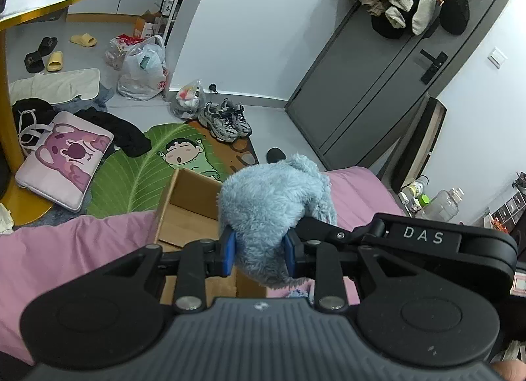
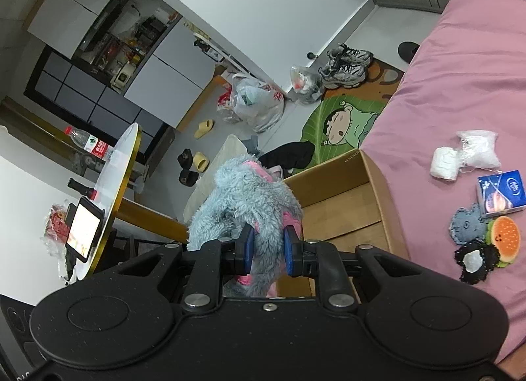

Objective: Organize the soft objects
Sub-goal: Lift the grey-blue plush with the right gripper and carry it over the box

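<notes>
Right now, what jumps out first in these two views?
A fluffy blue plush toy fills the middle, pinched by both the left gripper and the right gripper. Just behind it an open cardboard box sits against the pink bedsheet, where small soft items lie.

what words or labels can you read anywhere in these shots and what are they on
"DAS": white letters on the black arm of the right gripper, seen from the left wrist.
Red bottle label on the round table: too blurred to read.
Blue tissue pack on the bed: logo too small.
Plastic bag print: unreadable.
</notes>
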`<state>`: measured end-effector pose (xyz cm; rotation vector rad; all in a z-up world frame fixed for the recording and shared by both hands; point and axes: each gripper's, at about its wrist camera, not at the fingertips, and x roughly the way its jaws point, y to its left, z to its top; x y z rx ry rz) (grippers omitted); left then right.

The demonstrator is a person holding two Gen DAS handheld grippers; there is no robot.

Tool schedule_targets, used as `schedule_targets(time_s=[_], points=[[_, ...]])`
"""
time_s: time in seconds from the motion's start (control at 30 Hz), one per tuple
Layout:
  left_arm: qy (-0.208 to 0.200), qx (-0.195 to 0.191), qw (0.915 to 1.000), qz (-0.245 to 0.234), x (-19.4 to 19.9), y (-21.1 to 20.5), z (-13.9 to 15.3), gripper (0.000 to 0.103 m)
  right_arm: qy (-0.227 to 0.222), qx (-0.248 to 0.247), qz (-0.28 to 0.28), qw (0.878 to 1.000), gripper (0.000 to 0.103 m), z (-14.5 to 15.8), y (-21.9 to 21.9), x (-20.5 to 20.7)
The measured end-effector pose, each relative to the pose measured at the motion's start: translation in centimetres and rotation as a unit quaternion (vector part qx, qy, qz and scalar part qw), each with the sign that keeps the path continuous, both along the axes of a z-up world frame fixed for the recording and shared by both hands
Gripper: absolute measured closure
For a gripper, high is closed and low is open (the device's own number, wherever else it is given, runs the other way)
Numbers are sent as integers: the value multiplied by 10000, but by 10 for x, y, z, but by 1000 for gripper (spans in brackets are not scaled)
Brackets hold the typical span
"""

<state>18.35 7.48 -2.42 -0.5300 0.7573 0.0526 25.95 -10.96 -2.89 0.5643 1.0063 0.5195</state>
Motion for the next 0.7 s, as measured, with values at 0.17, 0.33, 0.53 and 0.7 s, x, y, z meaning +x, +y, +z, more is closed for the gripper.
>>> schedule_targets(time_s=[0.17, 0.33, 0.53, 0.7], points=[[89, -62, 9999, 46, 8, 11, -7, 75, 86, -62, 43, 9999, 84, -6, 11, 10], [210, -130, 9997, 69, 19, 20, -17, 75, 219, -112, 74, 9997, 84, -16, 17, 20], [457, -223, 9987, 106, 34, 28, -33, 75, 453, -194, 114, 9987, 84, -33, 25, 33], [688, -287, 9971, 130, 48, 34, -50, 75, 687, -239, 115, 9973, 85, -51, 29, 46]])
